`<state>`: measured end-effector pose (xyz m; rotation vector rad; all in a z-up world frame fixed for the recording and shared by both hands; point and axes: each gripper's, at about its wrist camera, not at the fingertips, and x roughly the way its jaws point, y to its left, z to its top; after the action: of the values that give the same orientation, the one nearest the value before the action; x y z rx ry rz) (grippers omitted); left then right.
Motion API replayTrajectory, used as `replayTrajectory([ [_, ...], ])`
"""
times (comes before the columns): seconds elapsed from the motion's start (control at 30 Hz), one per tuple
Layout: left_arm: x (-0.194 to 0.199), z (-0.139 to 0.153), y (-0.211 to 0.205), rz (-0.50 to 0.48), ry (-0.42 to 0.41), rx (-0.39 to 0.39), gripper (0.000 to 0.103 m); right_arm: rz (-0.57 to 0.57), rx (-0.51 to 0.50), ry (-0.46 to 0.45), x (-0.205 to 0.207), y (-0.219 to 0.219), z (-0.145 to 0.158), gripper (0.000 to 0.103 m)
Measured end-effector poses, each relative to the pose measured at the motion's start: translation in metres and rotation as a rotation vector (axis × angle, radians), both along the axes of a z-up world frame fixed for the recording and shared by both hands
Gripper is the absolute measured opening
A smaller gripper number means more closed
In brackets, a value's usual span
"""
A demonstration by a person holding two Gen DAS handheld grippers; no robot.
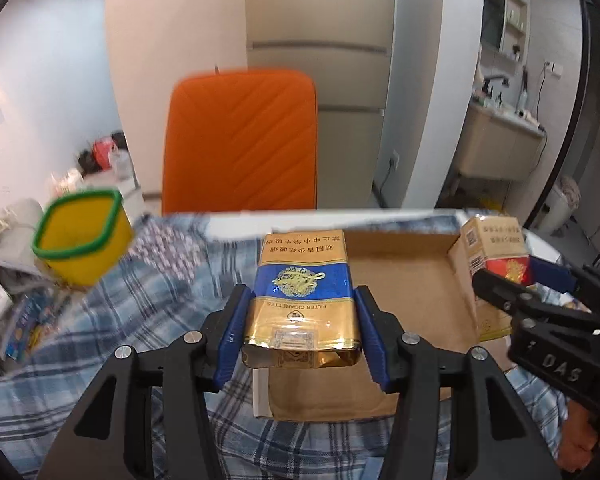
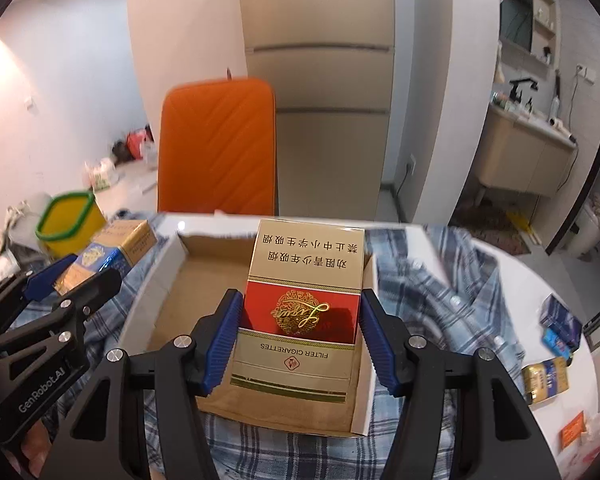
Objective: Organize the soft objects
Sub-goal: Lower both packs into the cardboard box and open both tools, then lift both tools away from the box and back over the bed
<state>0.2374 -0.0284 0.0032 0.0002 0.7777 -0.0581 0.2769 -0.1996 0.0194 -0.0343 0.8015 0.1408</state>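
Blue-and-gold soft cigarette pack (image 1: 305,300) pinched in the left tool (image 1: 302,328), blue pads on both long sides; long axis runs away from the camera, print upside down, crumpled end nearest the lens. It hangs over the near left edge of the shallow brown cardboard tray (image 2: 188,280). Red-and-gold cigarette pack (image 2: 304,308) pinched likewise in the right tool (image 2: 300,328), long axis away from the lens, over the tray's middle. Both tools tilt down fwd, side by side. Count: 2 held packs, 1 tray, 1 yellow green-rimmed bin (image 1: 82,236) left of the tray, plaid cloth (image 2: 452,280) under it on the desk.
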Motion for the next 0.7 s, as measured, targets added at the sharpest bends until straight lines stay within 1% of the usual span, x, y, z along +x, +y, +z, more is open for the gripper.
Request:
replayTrajectory([
  [0.07,0.005,-0.012,0.0,-0.001,0.042,0.0,0.051,0.007,-0.002,0.039,0.005,0.0,-0.013,0.061],
  [0.17,0.007,-0.023,-0.003,-0.005,0.073,0.014,0.051,0.02,0.006,0.091,0.009,0.001,-0.032,0.061],
  [0.23,0.006,-0.025,-0.004,-0.008,0.084,0.009,0.051,0.028,0.005,0.118,0.01,0.005,-0.041,0.061],
  [0.4,0.005,-0.023,0.002,-0.009,0.082,-0.005,0.053,0.028,-0.002,0.142,0.013,0.007,-0.055,0.061],
  [0.43,0.006,-0.022,0.003,-0.01,0.073,-0.009,0.054,0.027,-0.001,0.143,0.013,0.007,-0.055,0.061],
  [0.53,0.006,-0.02,0.005,-0.014,0.049,-0.022,0.072,0.023,0.001,0.136,0.012,0.006,-0.054,0.063],
  [0.57,0.006,-0.019,0.005,-0.012,0.038,-0.023,0.079,0.02,0.003,0.131,0.012,0.006,-0.053,0.067],
  [0.6,0.005,-0.018,0.005,-0.007,0.027,-0.017,0.08,0.016,0.005,0.12,0.011,0.005,-0.052,0.075],
  [0.7,0.005,-0.016,0.007,0.0,0.014,-0.018,0.08,-0.008,-0.003,0.093,0.01,0.001,-0.047,0.083],
])
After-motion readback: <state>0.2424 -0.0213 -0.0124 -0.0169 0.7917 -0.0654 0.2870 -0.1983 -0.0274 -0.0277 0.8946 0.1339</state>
